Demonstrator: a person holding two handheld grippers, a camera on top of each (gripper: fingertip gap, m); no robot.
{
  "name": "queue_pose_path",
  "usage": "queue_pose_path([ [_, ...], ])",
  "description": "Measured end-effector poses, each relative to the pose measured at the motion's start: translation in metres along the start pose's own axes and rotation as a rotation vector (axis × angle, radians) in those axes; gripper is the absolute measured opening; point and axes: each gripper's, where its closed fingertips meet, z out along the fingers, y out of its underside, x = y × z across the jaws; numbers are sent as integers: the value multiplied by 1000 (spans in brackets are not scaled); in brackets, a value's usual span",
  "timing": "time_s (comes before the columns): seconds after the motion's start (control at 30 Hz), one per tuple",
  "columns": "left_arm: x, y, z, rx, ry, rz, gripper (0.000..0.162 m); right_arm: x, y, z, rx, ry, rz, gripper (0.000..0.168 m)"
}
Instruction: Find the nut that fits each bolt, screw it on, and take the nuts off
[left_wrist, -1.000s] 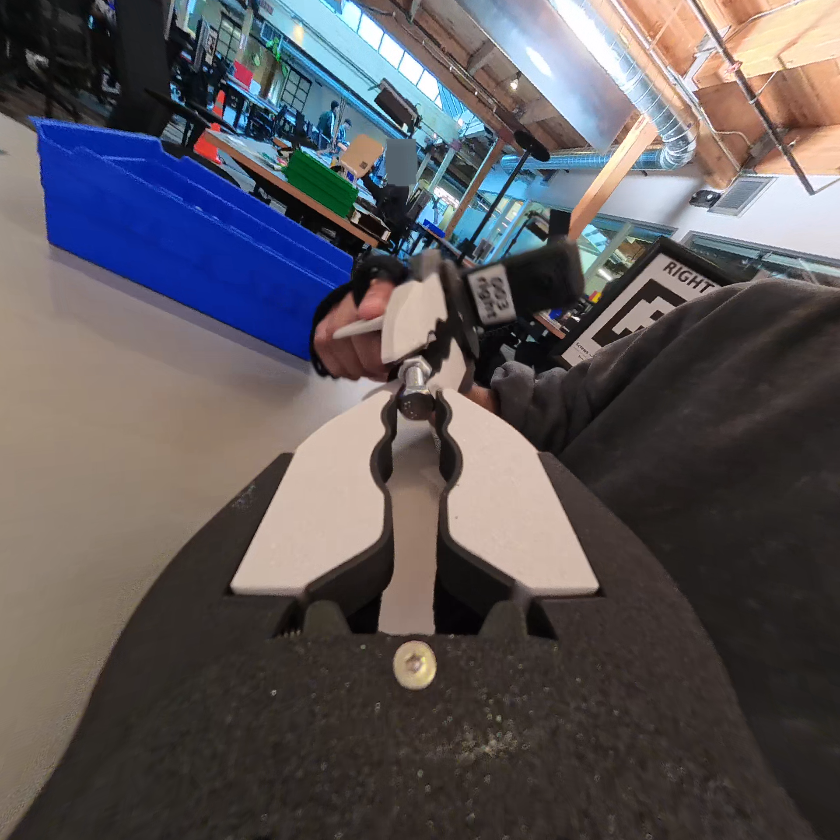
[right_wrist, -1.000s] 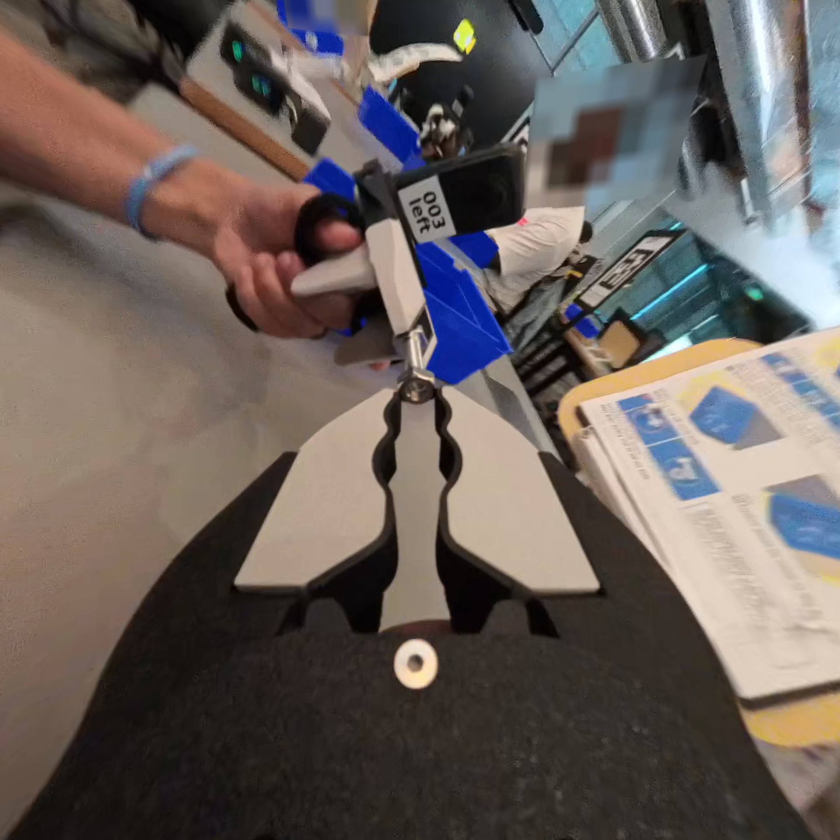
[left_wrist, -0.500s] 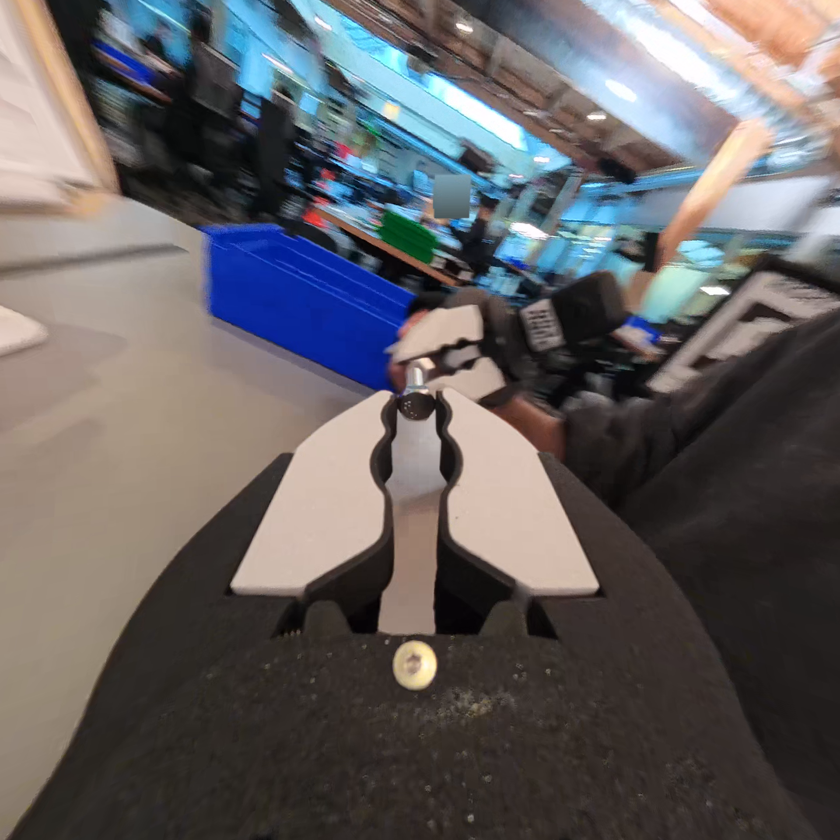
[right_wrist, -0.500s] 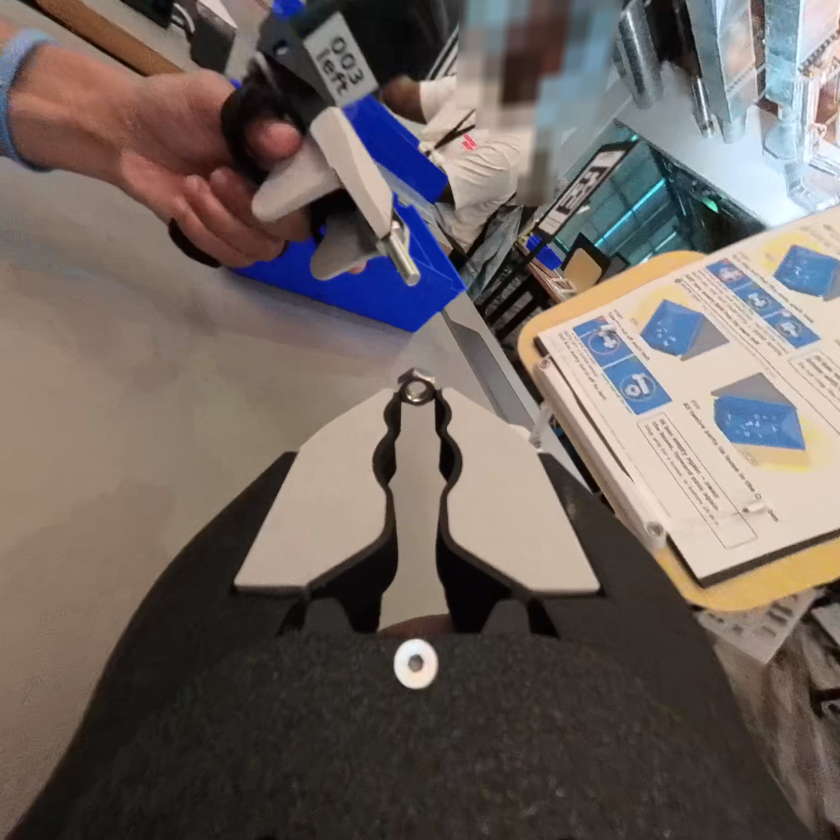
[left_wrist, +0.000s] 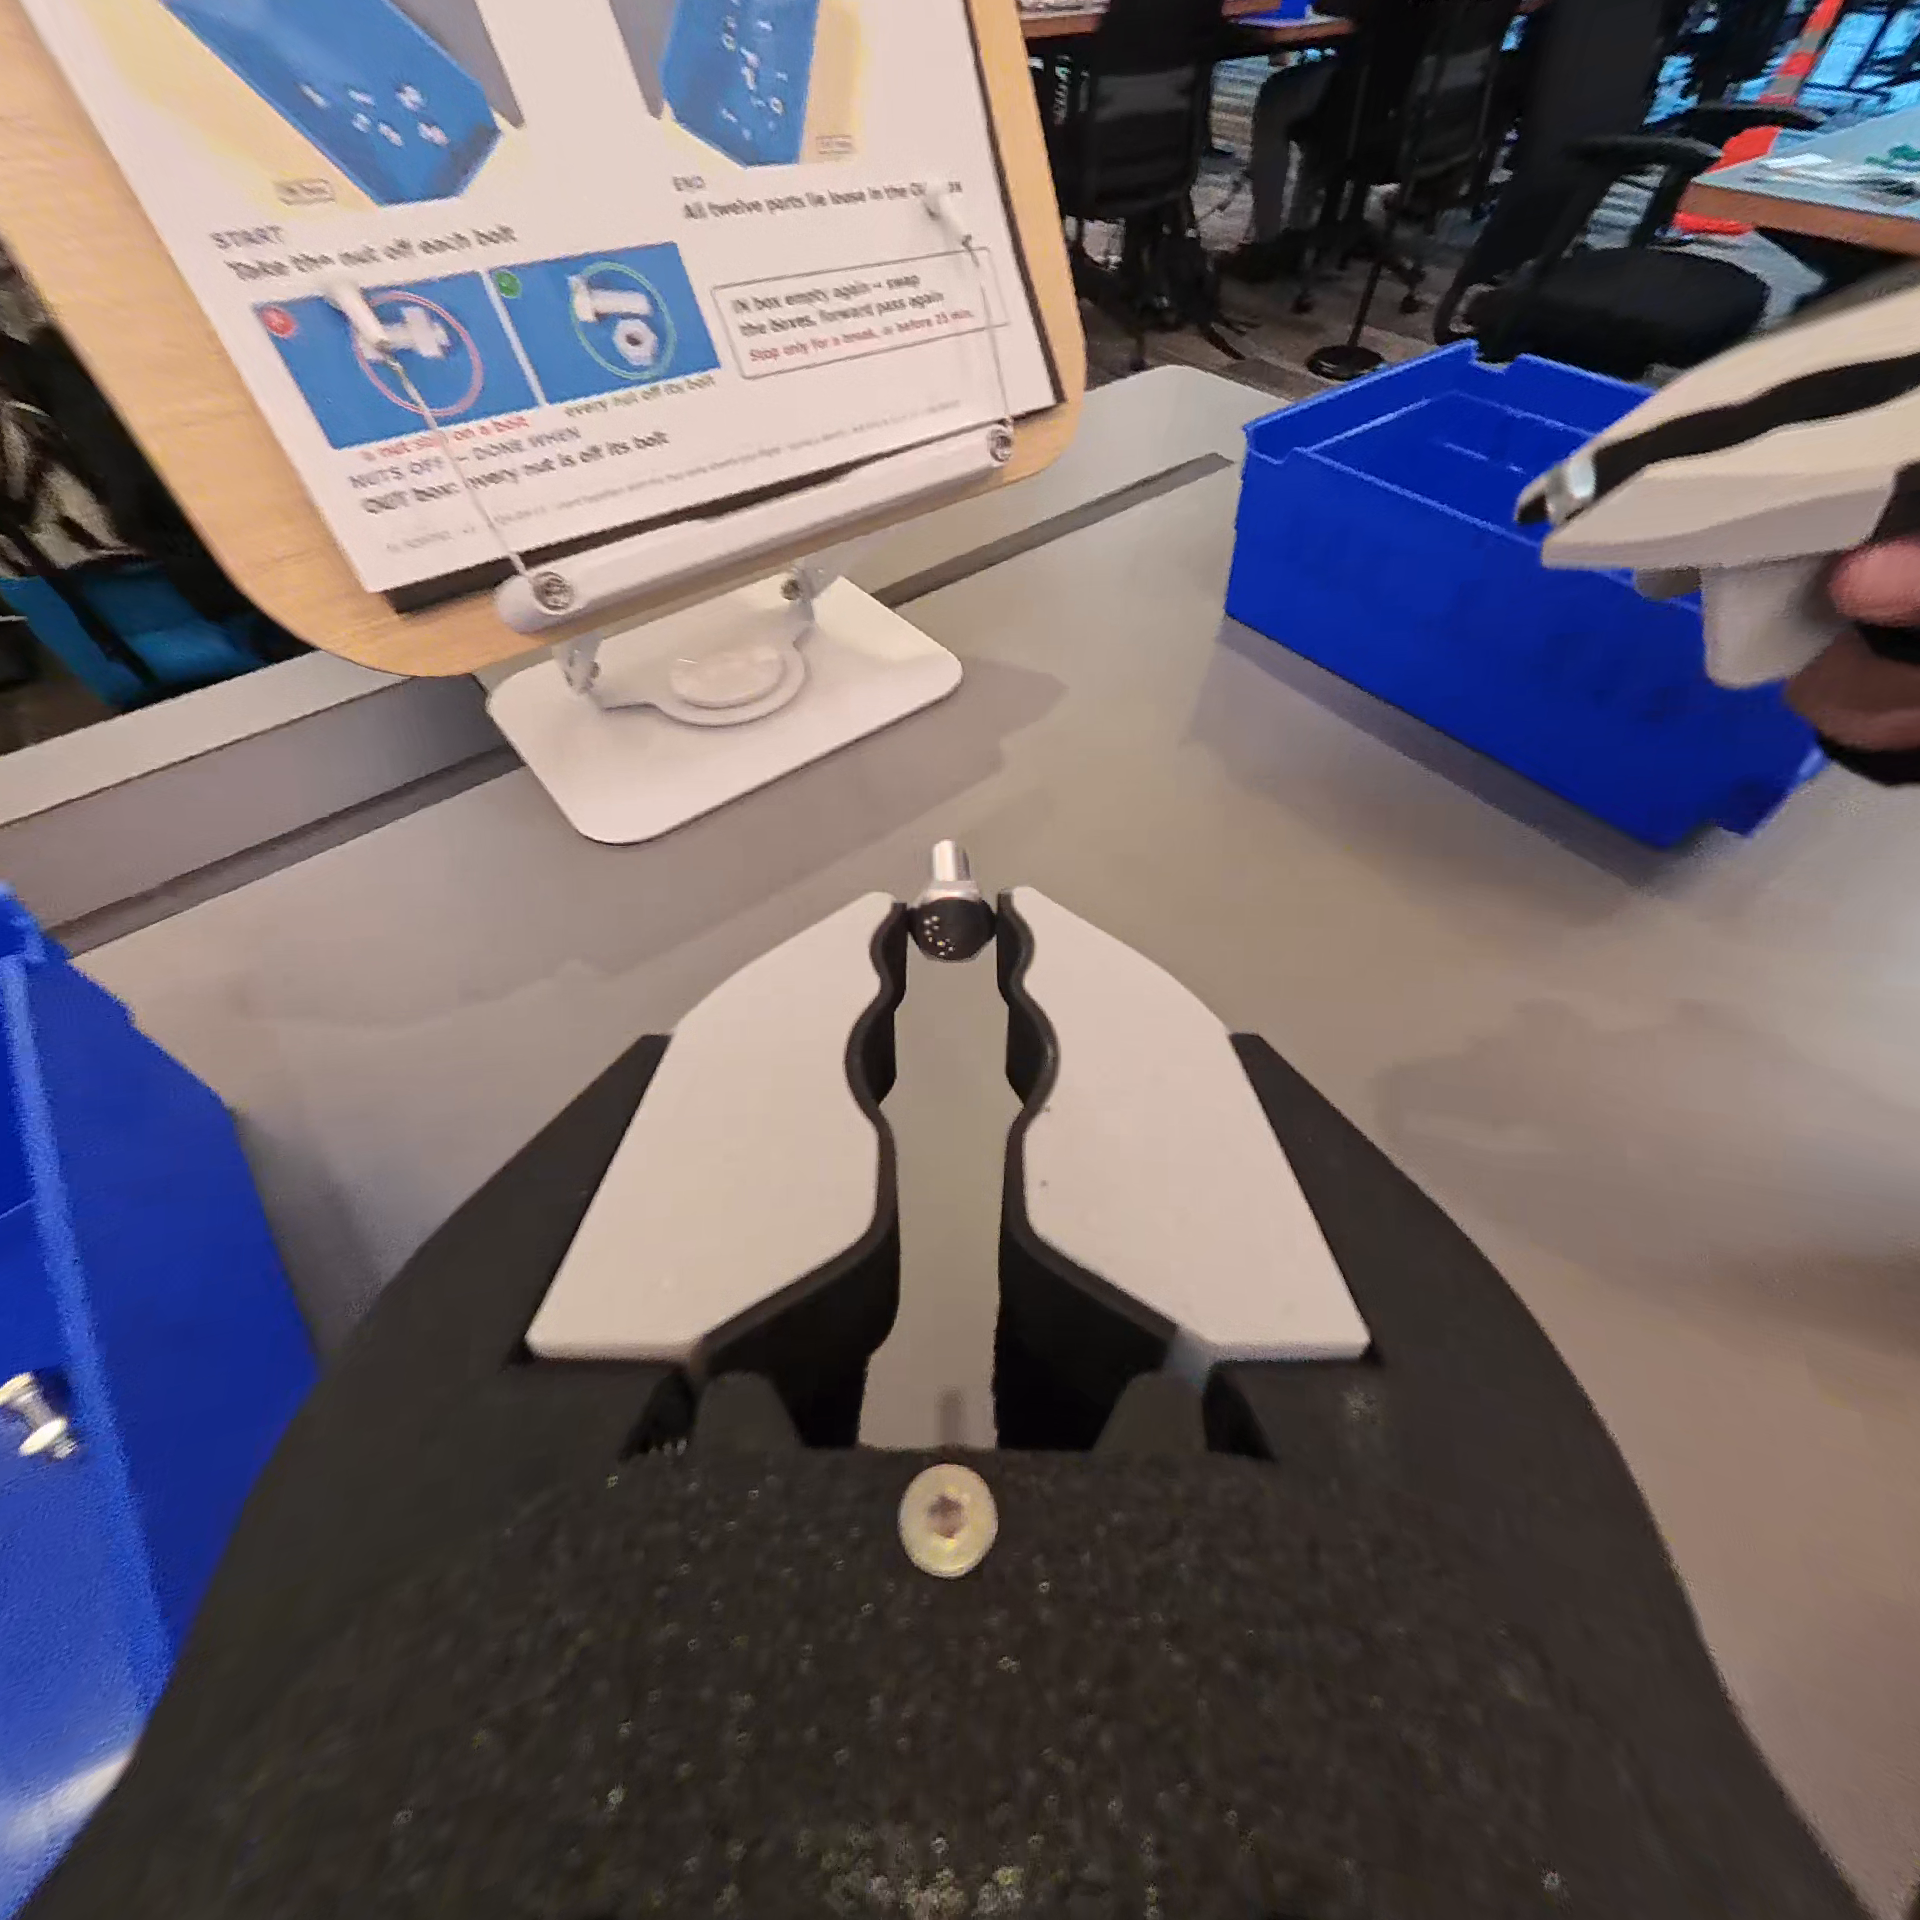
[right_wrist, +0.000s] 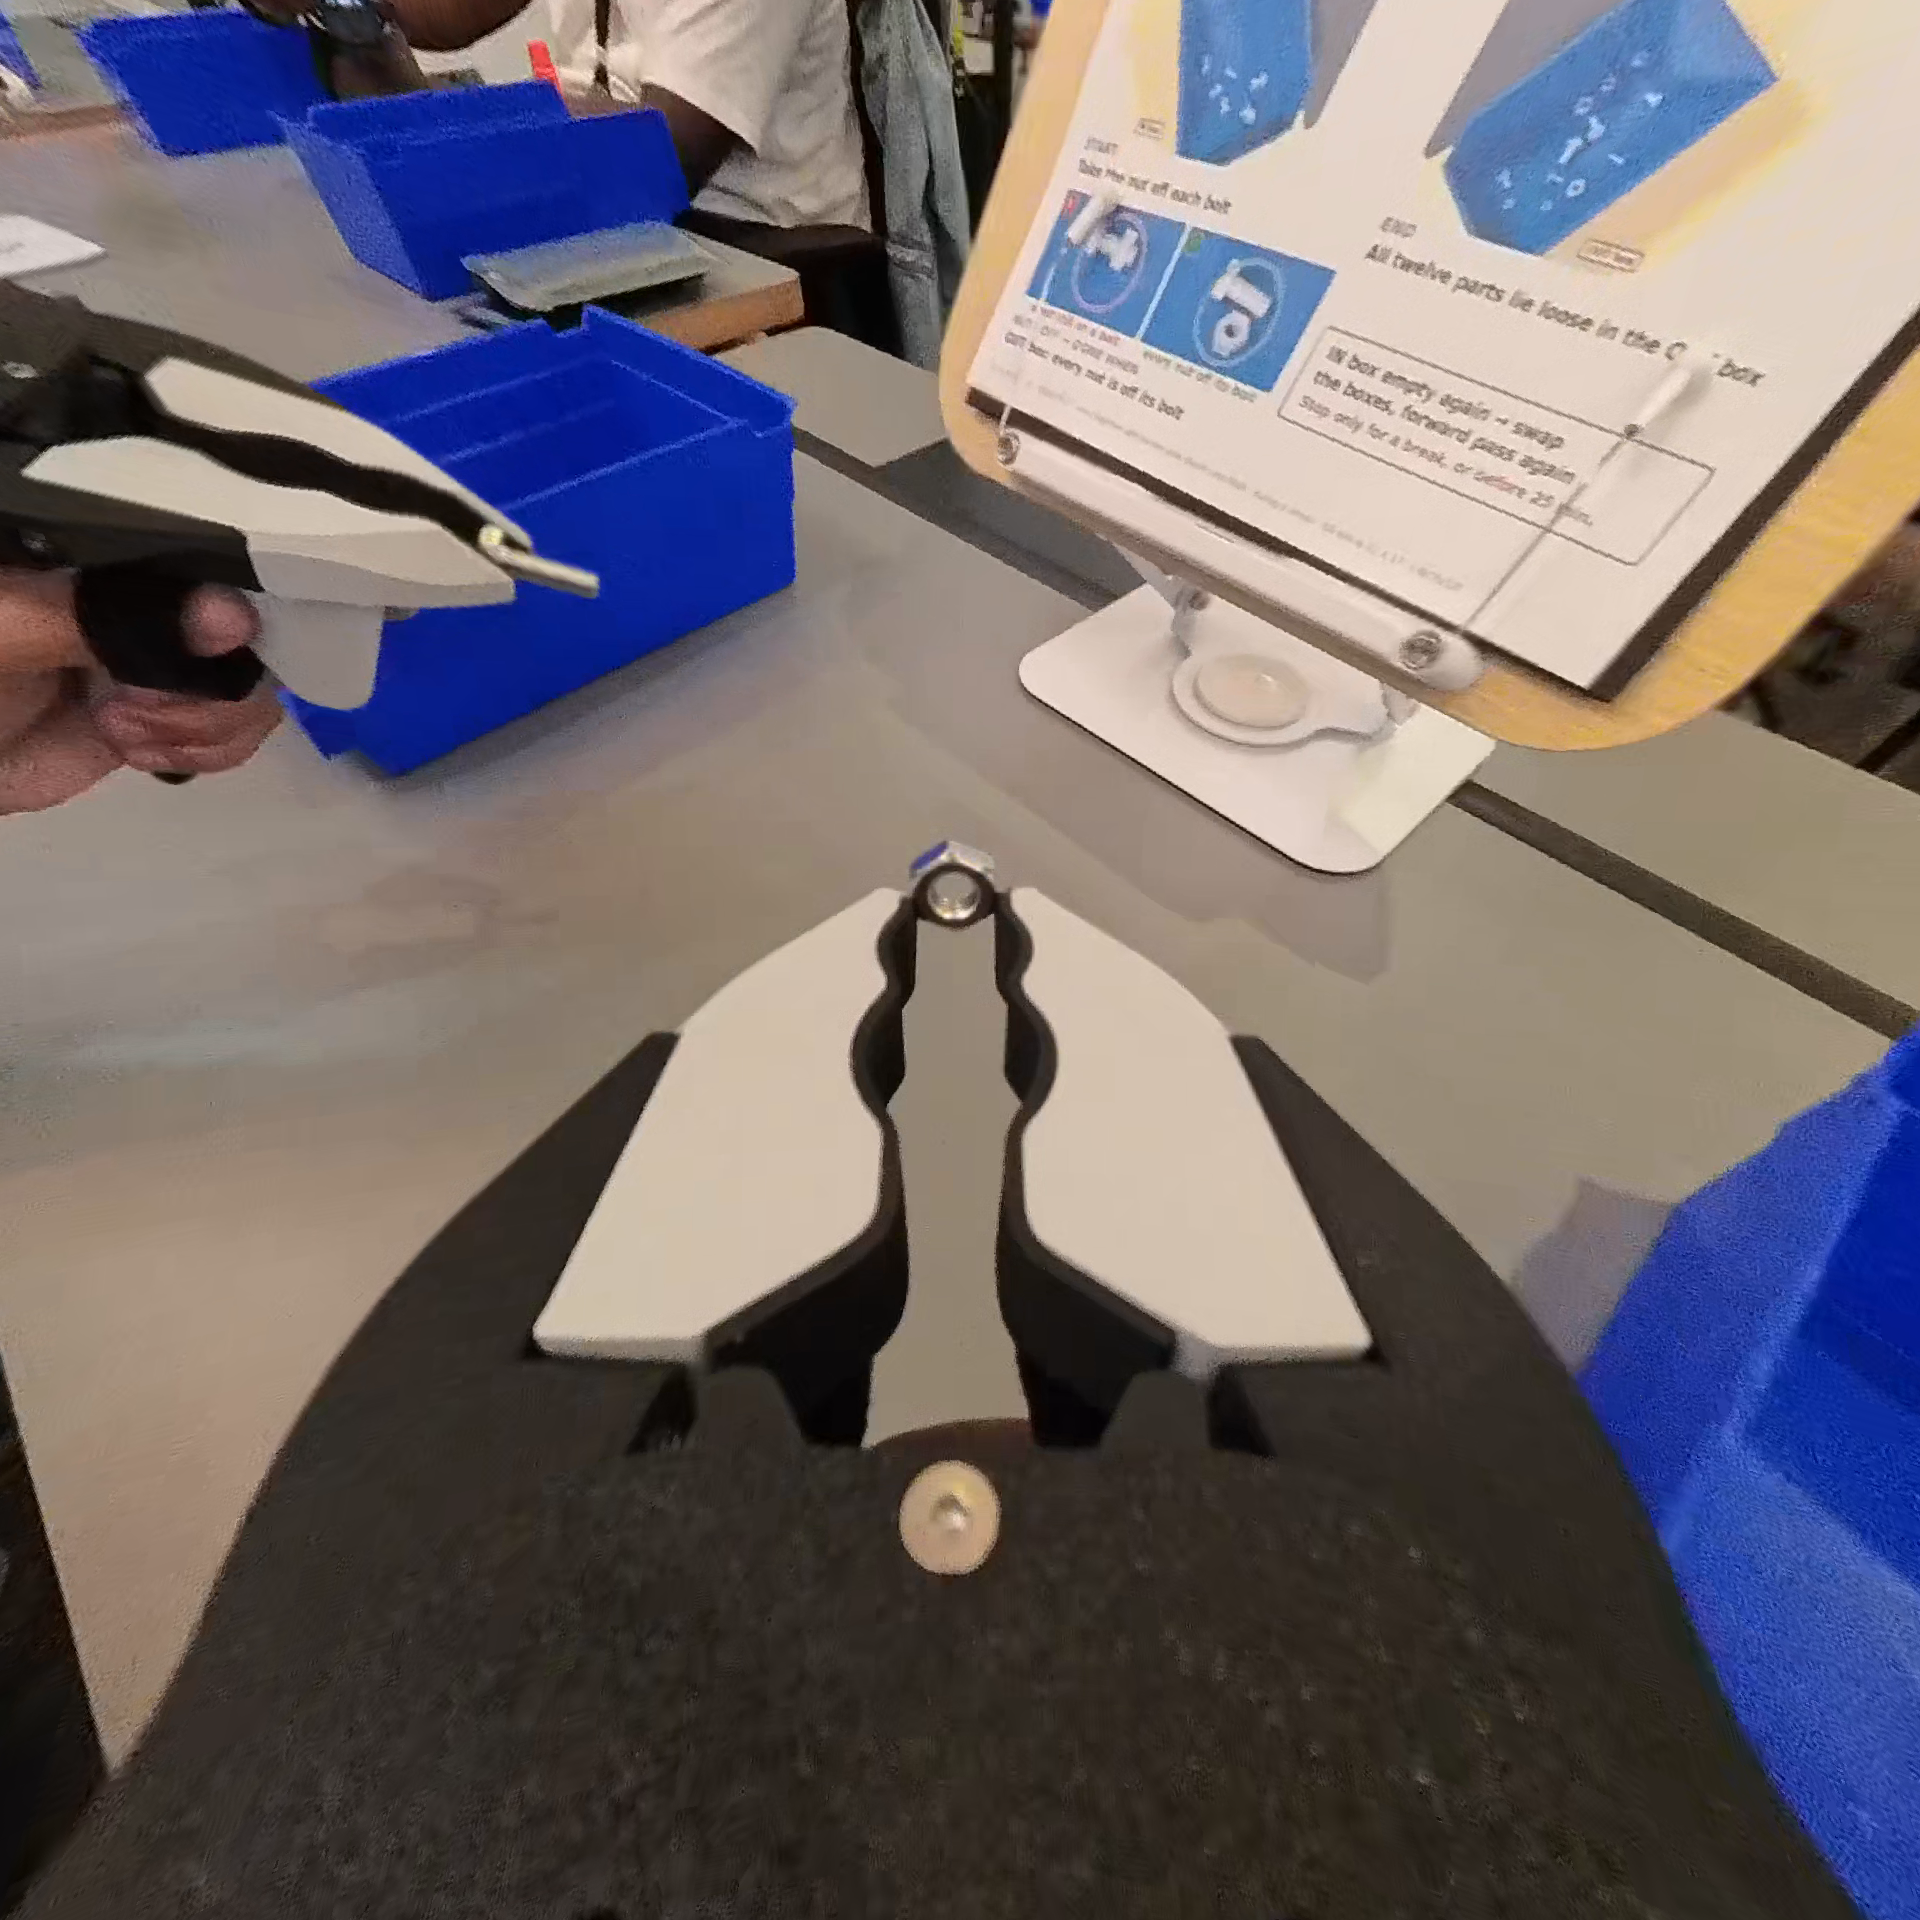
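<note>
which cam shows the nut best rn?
Right wrist view: the nut sits at the right gripper tips, its hole facing the camera. Left wrist view shows only a metal glint at that gripper's tips, far right.

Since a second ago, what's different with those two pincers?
The nut and bolt were joined tip to tip a second ago; now they are apart. The right gripper carried the nut off, the left gripper kept the bolt, and both swung to face the instruction board. Unchanged: each gripper stays shut on its part.
</note>
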Motion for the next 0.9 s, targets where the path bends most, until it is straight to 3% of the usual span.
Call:
queue_pose_path([
  [0.13, 8, 3, 1, -20, 51, -8, 16, 72, 15, -69, -180, 200, -37, 14],
  [0.23, 16, 6, 4, -38, 101, -21, 16, 129, 78, -116, -486, 257, 47, 14],
  [0.3, 20, 10, 8, -51, 120, -25, 16, 155, 121, -129, -657, 255, 81, 15],
  [0.43, 26, 20, 16, -92, 130, -2, 16, 158, 178, -114, -881, 100, 65, 15],
  [0.53, 30, 25, 20, -114, 143, 8, 16, 158, 196, -90, -961, 42, -2, 15],
  [0.63, 32, 29, 21, -130, 145, 17, 16, 181, 200, -62, -967, 95, -9, 15],
  [0.73, 31, 31, 21, -140, 148, 20, 16, 195, 198, -47, -948, 126, 14, 25],
  [0.9, 28, 34, 20, -148, 155, 6, 16, 210, 177, -52, -857, 204, 26, 37],
])
